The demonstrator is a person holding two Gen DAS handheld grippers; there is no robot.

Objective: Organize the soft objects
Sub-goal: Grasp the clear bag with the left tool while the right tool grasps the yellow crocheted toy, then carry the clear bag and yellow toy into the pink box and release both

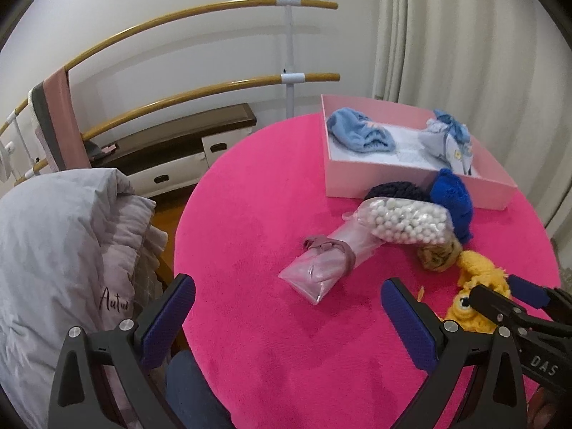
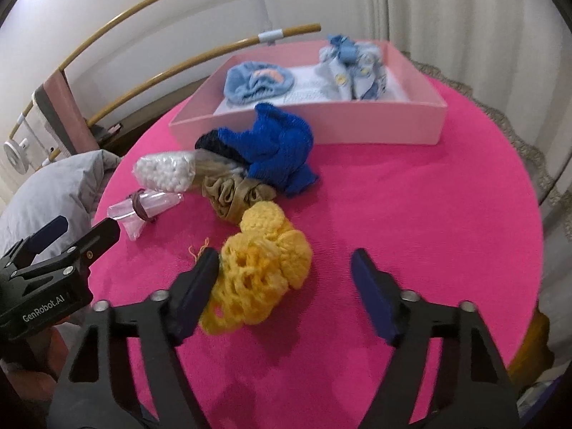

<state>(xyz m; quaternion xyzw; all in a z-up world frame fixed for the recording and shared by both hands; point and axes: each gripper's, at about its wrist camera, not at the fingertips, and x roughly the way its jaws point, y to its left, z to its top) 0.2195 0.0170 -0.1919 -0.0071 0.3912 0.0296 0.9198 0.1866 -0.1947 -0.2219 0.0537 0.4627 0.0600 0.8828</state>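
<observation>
A yellow crochet piece [image 2: 261,264] lies on the round pink table [image 2: 411,214]. My right gripper [image 2: 285,255] stands open around its near part: the left pad touches the yarn, the right pad is well clear of it. Behind it are a tan fabric rosette [image 2: 232,193], a blue knit [image 2: 279,146], a dark knit [image 2: 211,141] and a tied bag of white balls [image 1: 411,221]. The pink box [image 1: 411,182] holds a light blue cap [image 1: 361,134] and pale baby clothes [image 1: 447,139]. My left gripper [image 1: 289,282] hangs open over bare table, near the bag's tail, with nothing between its pads.
A grey padded garment [image 1: 53,232] is draped over a seat left of the table. Behind stand a double wooden barre [image 1: 214,85], a low cabinet [image 1: 178,136] and white curtains [image 1: 464,35]. The table's right half [image 2: 447,196] is bare.
</observation>
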